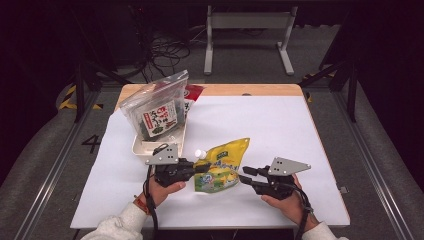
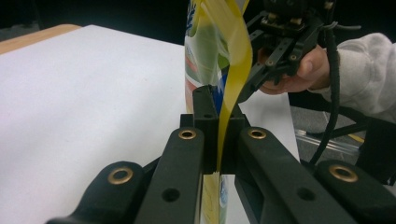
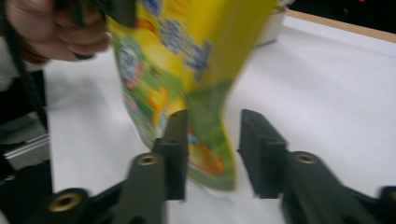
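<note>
A yellow and green spouted pouch [image 1: 222, 165] with a white cap [image 1: 200, 152] is held up just above the white table cover, between the two hands. My left gripper [image 1: 202, 167] is shut on the pouch's side edge; in the left gripper view the jaws [image 2: 218, 109] pinch the yellow seam [image 2: 229, 70]. My right gripper [image 1: 245, 175] stands open at the pouch's other side. In the right gripper view its jaws [image 3: 212, 126] straddle the lower corner of the pouch [image 3: 187, 56], with a clear gap at the right jaw.
A clear bag of dark seaweed snacks [image 1: 157, 107] stands in a white tray [image 1: 150, 145] at the back left, with a red packet [image 1: 192, 92] behind it. The white cover [image 1: 280, 125] lies over a wooden table whose far edge [image 1: 250, 90] shows.
</note>
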`<action>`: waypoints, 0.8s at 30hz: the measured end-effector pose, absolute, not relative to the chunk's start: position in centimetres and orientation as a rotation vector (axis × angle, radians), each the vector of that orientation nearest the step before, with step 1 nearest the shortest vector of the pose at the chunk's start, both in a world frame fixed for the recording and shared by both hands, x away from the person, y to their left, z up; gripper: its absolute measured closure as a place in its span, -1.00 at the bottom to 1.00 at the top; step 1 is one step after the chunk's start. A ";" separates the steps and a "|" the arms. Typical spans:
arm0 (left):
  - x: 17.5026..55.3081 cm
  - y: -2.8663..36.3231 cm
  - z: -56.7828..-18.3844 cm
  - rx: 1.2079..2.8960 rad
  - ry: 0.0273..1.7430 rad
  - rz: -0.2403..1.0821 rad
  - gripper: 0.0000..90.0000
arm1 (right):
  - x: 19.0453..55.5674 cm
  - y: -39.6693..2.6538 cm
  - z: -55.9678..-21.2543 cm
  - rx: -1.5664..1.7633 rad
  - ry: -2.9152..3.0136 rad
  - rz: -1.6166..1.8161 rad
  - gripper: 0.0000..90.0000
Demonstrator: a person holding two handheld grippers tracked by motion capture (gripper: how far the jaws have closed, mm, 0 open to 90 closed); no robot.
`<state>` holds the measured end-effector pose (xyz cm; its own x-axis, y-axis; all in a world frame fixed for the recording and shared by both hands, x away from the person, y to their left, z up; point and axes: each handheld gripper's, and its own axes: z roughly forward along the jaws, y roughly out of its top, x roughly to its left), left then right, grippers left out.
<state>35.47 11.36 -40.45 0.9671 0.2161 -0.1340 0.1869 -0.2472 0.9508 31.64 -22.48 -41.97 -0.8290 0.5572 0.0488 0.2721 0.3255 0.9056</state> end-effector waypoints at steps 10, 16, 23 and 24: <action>35.2 13.6 -39.2 1.818 0.300 0.111 1.00 | 31.0 -24.6 -42.4 0.845 2.301 1.326 -0.24; 35.4 14.8 -38.8 1.810 0.338 0.161 1.00 | 30.8 -24.8 -42.7 0.842 2.318 1.251 -0.25; 35.4 14.9 -37.8 1.832 0.323 0.218 1.00 | 30.5 -25.1 -43.4 0.868 2.335 1.232 -0.26; 35.4 15.0 -37.6 1.826 0.325 0.218 1.00 | 30.5 -25.2 -43.4 0.874 2.331 1.234 -0.26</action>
<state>35.40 15.00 -37.64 0.9433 0.3315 -0.0187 0.1079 -0.2528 0.9615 30.49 -25.25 -43.40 -0.7434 0.6682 -0.0279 0.3527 0.4272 0.8325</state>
